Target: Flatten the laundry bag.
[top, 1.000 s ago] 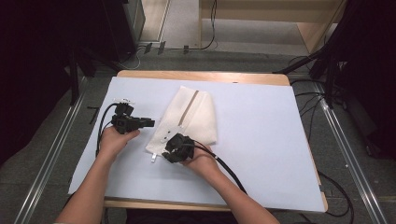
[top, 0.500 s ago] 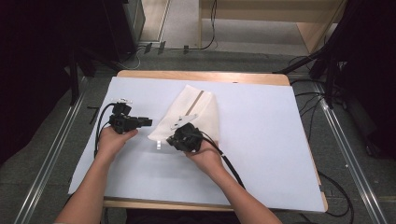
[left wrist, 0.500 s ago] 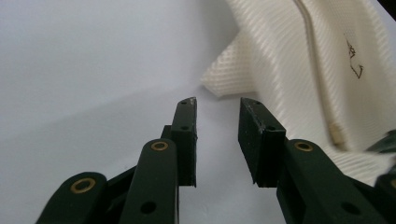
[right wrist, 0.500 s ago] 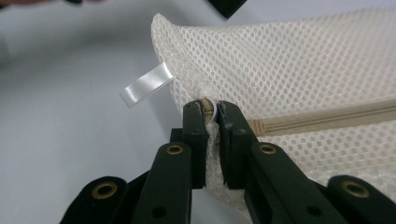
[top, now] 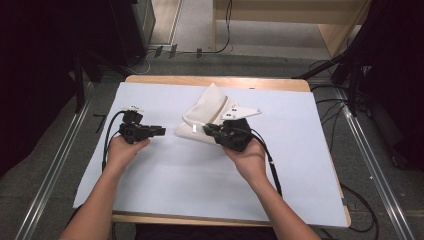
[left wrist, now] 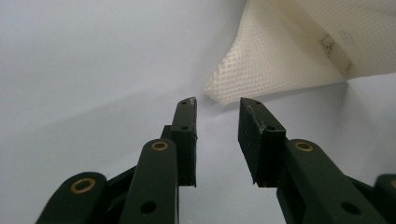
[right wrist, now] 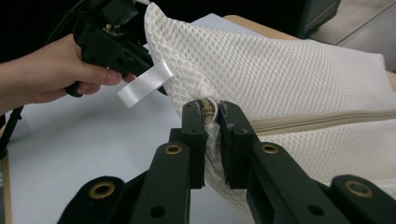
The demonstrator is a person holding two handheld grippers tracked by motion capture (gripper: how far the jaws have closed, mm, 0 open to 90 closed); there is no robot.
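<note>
I have the right gripper (right wrist: 211, 114) clamped on the zipper end of the white mesh bag (right wrist: 289, 88); in the right gripper view its jaws have just been closing, and mesh and a bit of the tan zipper (right wrist: 327, 122) are pinched between the pads. From that claw the bag runs away forward and to the right, its long axis following the zipper line, with a white ribbon tag (right wrist: 144, 83) sticking out just to the claw's left. In the high view the right gripper (top: 212, 131) holds the near corner lifted off the pale blue mat (top: 190, 195), and the rest of the mesh bag (top: 207, 107) slopes away behind it toward the far edge of the table (top: 220, 81). My left gripper (left wrist: 215, 105) has its jaws apart with nothing between them; a folded corner of the bag (left wrist: 233, 88) lies just ahead of its tips, slightly right, not touching. That left claw (top: 159, 131) is the nearer free one, so I judge the next move hinges on easing it forward onto that corner. I cannot make out the zipper pull itself, it is buried between the right pads, and the bag's far end is cut off at the right edge of the right gripper view.
</note>
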